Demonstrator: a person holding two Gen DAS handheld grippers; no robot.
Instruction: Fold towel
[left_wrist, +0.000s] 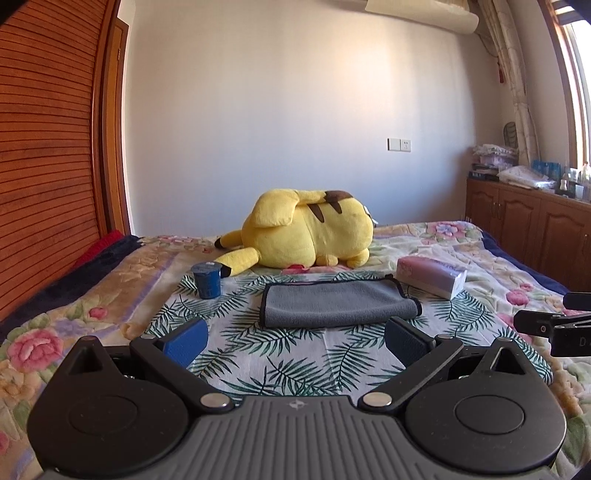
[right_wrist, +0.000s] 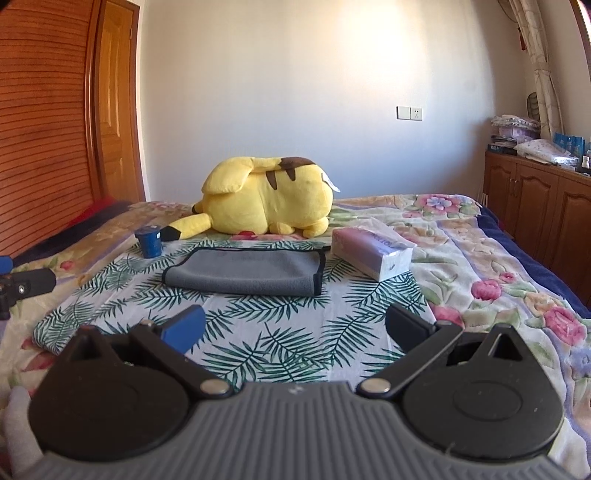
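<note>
A grey towel (left_wrist: 338, 304) with dark trim lies folded flat on a palm-leaf cloth (left_wrist: 280, 365) on the bed; it also shows in the right wrist view (right_wrist: 247, 271). My left gripper (left_wrist: 295, 341) is open and empty, held back from the towel's near edge. My right gripper (right_wrist: 295, 328) is open and empty, also short of the towel. Part of the right gripper (left_wrist: 554, 326) shows at the right edge of the left wrist view, and part of the left gripper (right_wrist: 22, 286) at the left edge of the right wrist view.
A yellow plush toy (left_wrist: 306, 229) lies behind the towel. A blue cup (left_wrist: 207, 280) stands left of it, a tissue pack (left_wrist: 432, 277) right of it. A wooden wardrobe (left_wrist: 44, 147) is at the left, a cabinet (left_wrist: 528, 229) at the right.
</note>
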